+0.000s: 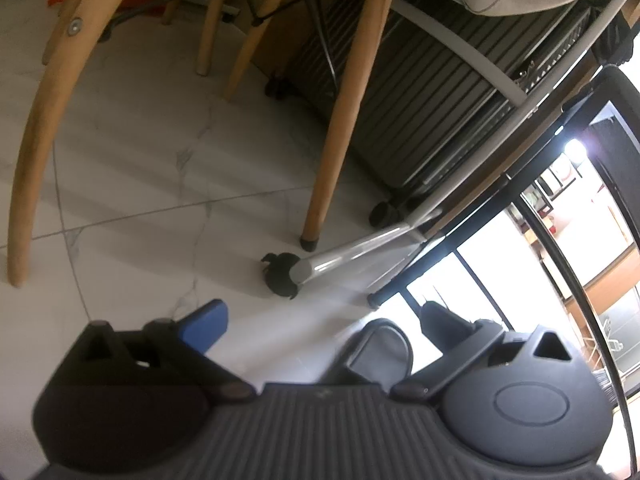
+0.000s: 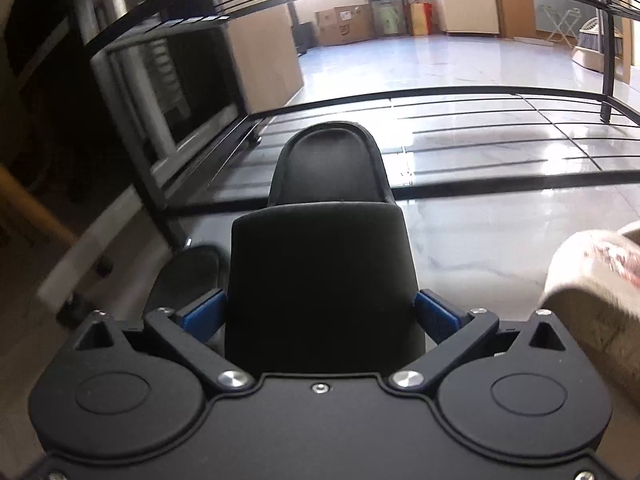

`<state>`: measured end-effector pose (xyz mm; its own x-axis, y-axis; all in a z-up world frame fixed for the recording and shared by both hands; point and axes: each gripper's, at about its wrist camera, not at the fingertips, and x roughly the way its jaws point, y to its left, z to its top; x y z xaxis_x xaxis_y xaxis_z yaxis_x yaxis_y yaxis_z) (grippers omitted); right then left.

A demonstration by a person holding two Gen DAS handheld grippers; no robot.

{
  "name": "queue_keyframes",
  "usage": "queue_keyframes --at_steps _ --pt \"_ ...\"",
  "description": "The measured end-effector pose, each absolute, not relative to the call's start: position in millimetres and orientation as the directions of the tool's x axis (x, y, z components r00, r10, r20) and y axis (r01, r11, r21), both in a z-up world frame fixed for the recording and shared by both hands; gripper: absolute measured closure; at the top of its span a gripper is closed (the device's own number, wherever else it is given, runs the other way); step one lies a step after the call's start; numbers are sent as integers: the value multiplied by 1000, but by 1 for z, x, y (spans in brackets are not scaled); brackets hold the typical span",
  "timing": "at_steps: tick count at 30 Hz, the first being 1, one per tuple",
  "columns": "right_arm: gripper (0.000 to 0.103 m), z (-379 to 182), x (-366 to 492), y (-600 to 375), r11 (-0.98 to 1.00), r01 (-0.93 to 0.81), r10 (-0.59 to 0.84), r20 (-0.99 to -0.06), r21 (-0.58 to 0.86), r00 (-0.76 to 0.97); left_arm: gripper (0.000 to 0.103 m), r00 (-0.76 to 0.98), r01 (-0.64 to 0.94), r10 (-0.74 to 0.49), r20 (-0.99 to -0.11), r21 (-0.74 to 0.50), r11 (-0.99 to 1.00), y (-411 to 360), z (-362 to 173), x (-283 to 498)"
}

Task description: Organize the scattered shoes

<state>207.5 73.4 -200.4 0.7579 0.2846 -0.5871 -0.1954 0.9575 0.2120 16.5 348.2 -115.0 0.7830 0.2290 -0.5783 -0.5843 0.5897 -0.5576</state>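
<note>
Left wrist view: the left gripper (image 1: 320,336) hangs over the tiled floor (image 1: 140,184) with fingers apart, gripping nothing; a dark slipper (image 1: 380,354) lies just beyond.

Right wrist view: the right gripper (image 2: 320,312) is clamped across a black slipper (image 2: 320,280) pointing at the shoe rack (image 2: 440,96). It looks light, flexible, best pinched mid-strap.

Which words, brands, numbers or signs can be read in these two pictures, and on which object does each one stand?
None can be read.
Cardboard boxes by the far wall: dark printed marks, too small and blurred to read.
Pale shoe at the right edge: reddish print, blurred.
Black slipper in the right gripper: no text visible.
</note>
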Motion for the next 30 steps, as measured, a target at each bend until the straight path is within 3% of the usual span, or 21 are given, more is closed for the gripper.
queue_keyframes --at_steps 9,12,18,25,30 --pt "2 -179 281 83 967 -151 241 -558 203 794 1 786 -581 240 -569 -549 601 347 -116 19" --pt "10 -168 309 88 967 -152 242 -553 204 797 1 783 -586 242 -573 -550 595 348 -118 22" --pt "3 -171 343 93 966 -171 255 -593 194 764 1 776 -593 239 -584 -547 590 350 -121 27" --pt "0 -161 273 57 890 -230 419 -511 392 751 1 781 -590 236 -578 -561 580 350 -122 24" --pt "0 -185 198 63 813 -307 571 -573 495 587 1 785 -587 237 -572 -563 582 349 -119 22"
